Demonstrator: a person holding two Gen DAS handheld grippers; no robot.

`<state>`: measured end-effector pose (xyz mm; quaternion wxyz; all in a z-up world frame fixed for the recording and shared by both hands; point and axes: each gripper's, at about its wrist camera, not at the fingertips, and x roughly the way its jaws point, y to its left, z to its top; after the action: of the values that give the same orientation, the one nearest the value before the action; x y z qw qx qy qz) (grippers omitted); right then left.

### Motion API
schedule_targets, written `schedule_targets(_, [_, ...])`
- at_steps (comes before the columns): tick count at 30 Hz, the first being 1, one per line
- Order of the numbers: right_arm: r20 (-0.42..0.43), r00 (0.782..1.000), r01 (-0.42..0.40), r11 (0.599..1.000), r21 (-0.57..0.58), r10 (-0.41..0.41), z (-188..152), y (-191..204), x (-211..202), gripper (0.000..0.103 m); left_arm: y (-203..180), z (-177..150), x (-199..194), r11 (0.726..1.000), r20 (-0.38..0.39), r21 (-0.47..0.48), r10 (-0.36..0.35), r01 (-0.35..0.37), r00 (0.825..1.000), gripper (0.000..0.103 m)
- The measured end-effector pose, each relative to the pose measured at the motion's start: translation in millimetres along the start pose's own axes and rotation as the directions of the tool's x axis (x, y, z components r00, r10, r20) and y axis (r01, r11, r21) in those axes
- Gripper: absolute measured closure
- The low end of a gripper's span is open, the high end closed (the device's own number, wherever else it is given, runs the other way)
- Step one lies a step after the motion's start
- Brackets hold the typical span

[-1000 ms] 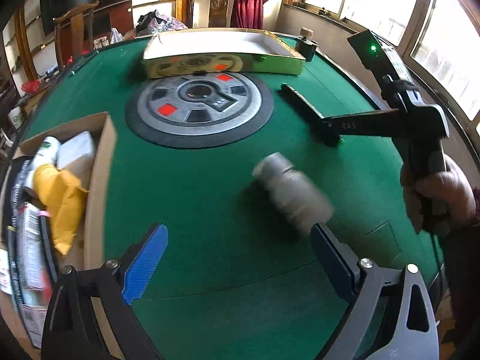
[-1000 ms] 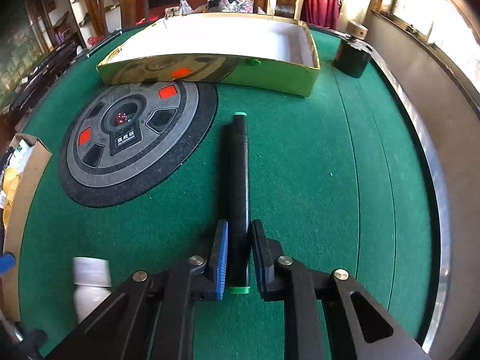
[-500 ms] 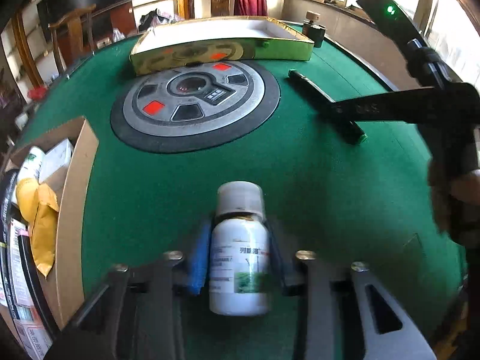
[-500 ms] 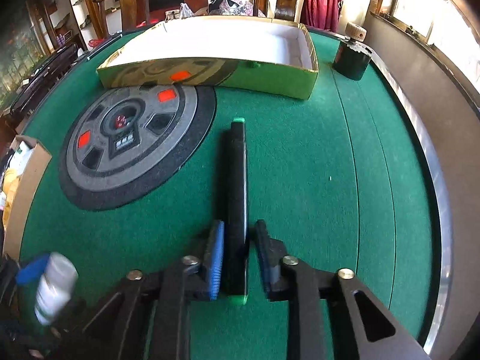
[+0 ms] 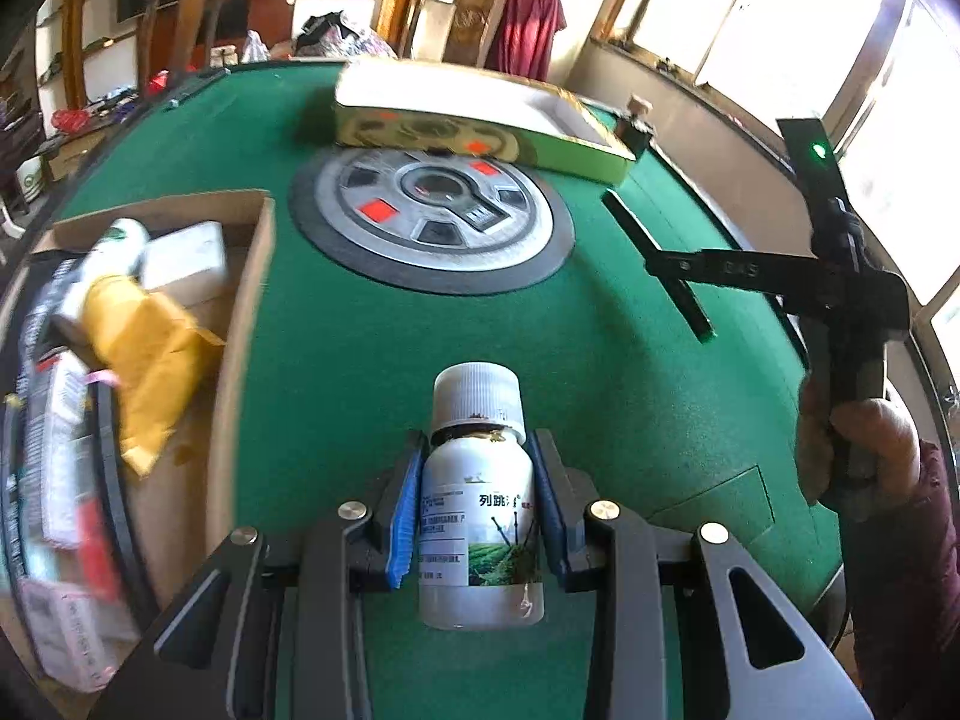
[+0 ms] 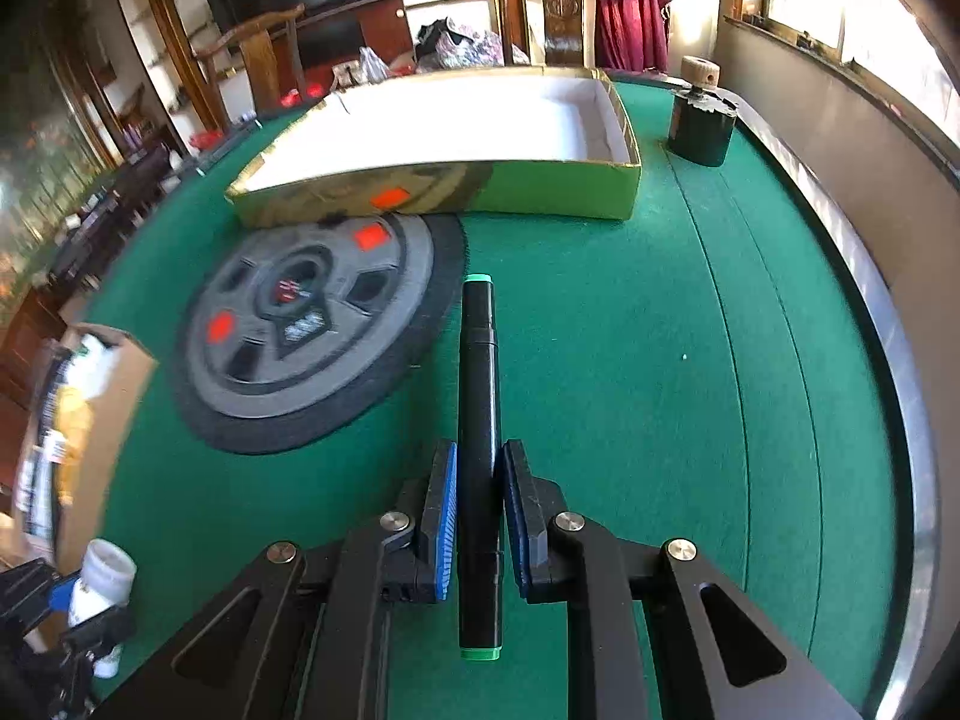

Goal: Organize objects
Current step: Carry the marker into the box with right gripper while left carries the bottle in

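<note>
We take the grey round panel (image 5: 431, 222) in the middle of the green bench (image 5: 630, 420) as our landmark. On the near side of this panel, the left hand-held gripper (image 5: 477, 510) pinches a white bottle (image 5: 477, 516) between its 2 blue pads; the ribbed white cap points toward the panel. To the right of the panel, the right hand-held gripper (image 6: 479, 516) is pressed together on a black marker (image 6: 478, 420) with green ends, and the marker points away from us along the panel's right edge. In the left wrist view we see a hand (image 5: 870, 450) that holds this gripper's handle. Behind the panel, just touching its far edge, lies an open flat box (image 6: 480, 180) with a white inside. To the left of the panel stands a cardboard box (image 5: 240, 324) with a yellow bag (image 5: 150, 372) and some packages inside. Far right behind the panel, near the bench rim, stands a dark jar (image 6: 702, 126).
</note>
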<state>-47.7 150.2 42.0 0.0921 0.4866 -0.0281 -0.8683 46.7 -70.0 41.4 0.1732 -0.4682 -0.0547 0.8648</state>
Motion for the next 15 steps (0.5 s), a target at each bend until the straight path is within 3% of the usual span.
schedule_targets(6, [0.028,0.993,-0.111,0.993,0.031,0.11,-6.0,23.2,-31.1,0.087,32.4,-11.4,-37.2,0.998,0.06,-0.055,0.033,-0.029,0.998,0.07])
schedule_targets(15, [0.029,0.962,-0.271,0.961,-0.055,0.273,-28.6,121.0,-57.6,0.086,93.1,-40.8,-85.2,0.98,0.119,-0.162,0.132,-0.112,0.984,0.07])
